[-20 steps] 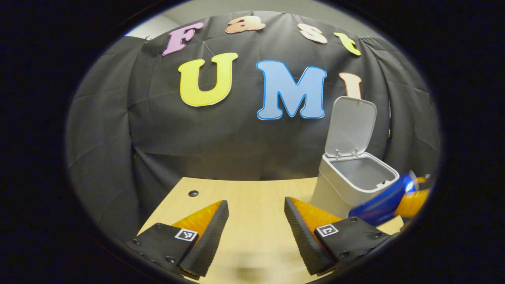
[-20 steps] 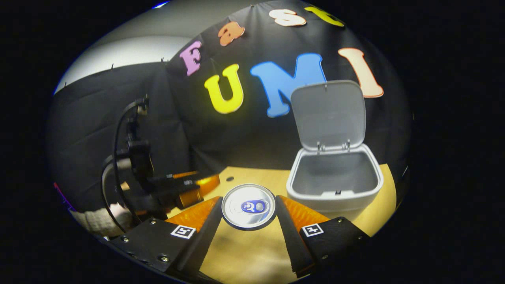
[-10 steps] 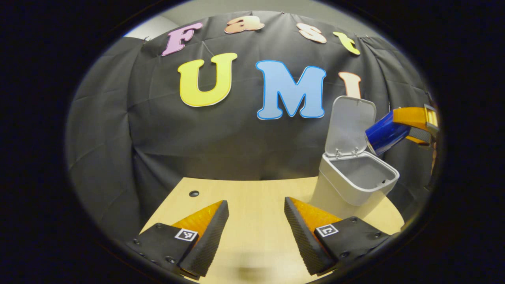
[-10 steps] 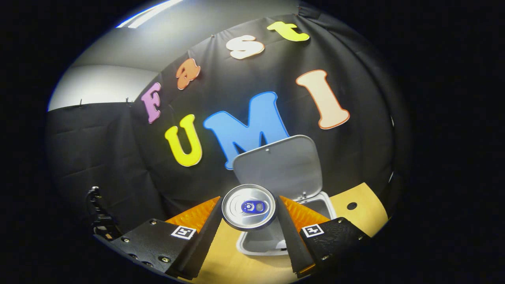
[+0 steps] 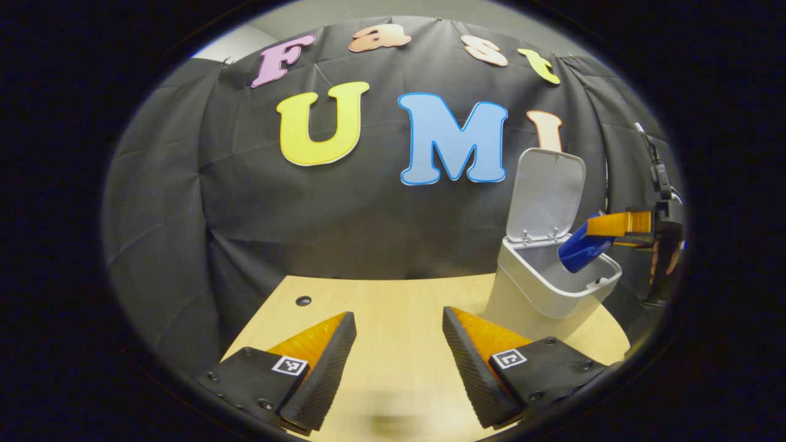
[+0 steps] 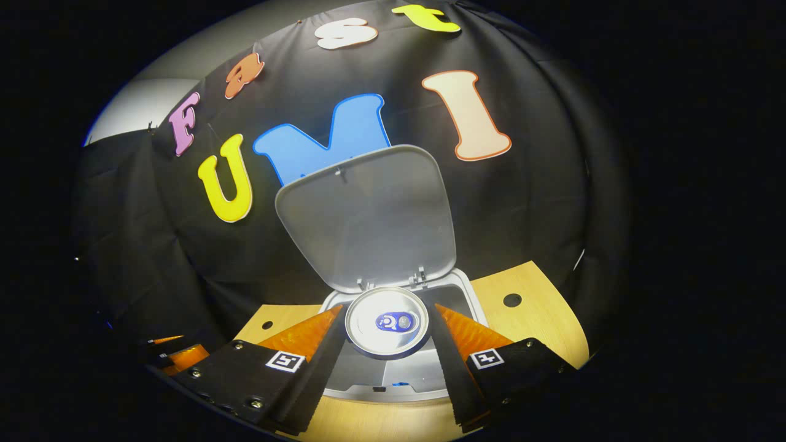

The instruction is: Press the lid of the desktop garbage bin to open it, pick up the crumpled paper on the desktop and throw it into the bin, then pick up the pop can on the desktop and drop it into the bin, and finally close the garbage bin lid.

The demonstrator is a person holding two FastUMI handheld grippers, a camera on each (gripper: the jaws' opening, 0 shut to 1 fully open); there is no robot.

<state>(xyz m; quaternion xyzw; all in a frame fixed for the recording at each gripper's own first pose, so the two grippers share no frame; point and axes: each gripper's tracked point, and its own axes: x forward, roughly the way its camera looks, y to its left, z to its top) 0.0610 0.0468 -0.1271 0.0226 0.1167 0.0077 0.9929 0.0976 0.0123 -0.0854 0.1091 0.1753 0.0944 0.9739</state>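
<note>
Wooden table (image 5: 393, 307) bearing open bin (image 5: 540, 294).

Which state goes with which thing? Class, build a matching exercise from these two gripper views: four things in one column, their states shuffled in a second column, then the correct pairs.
Things
1. pop can
2. bin lid
3. left gripper
4. right gripper

States
A. standing open, tipped back
B. open, holding nothing, over the table
C. gripped, tilted mouth-down over the opening of the bin
D. shut on the can

Pairs: 1-C, 2-A, 3-B, 4-D
</note>
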